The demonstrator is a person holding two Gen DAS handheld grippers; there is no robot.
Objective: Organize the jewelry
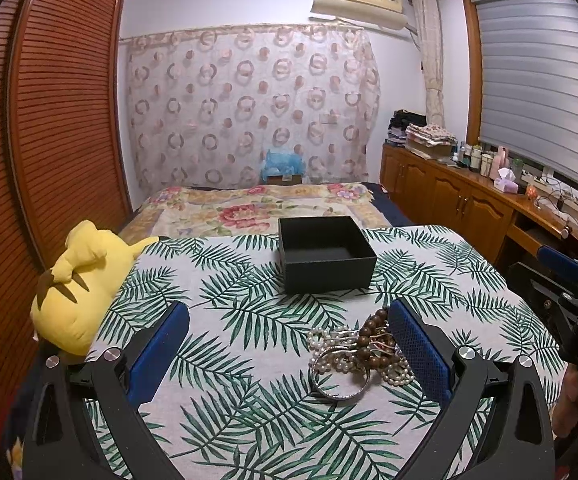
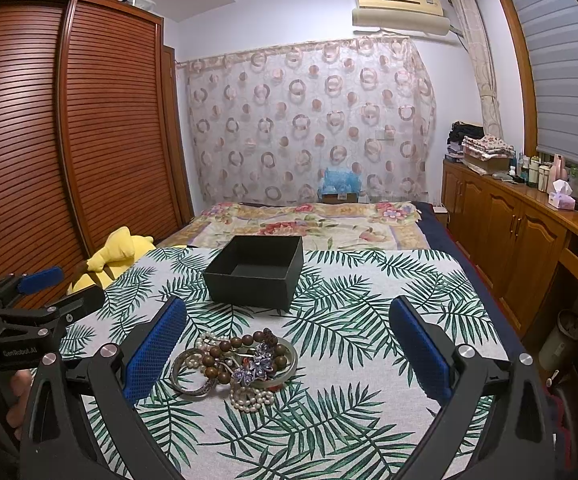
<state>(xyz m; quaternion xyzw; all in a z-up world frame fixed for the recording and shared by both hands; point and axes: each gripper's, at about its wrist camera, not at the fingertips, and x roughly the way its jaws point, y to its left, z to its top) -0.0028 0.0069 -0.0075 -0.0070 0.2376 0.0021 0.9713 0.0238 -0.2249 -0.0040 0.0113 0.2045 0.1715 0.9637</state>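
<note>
A heap of jewelry [image 1: 359, 354] [image 2: 235, 364] lies on the leaf-print cloth: brown wooden beads, pearl strands, silver bangles and a purple flower piece. Behind it stands an open black box [image 1: 325, 254] [image 2: 257, 272], its inside bare. My left gripper [image 1: 289, 344] is open above the cloth, with the heap close to its right finger. My right gripper [image 2: 287, 344] is open too, the heap lying near its left finger. Each gripper shows at the edge of the other's view, the right gripper [image 1: 569, 292] and the left gripper [image 2: 37, 296]. Nothing is held.
A yellow plush toy [image 1: 77, 284] [image 2: 117, 256] lies at the cloth's left edge. A floral bedspread [image 1: 249, 208] stretches behind. A louvred wooden wardrobe [image 1: 49, 120] stands left; wooden cabinets [image 2: 517, 232] with bottles and a tissue box stand right.
</note>
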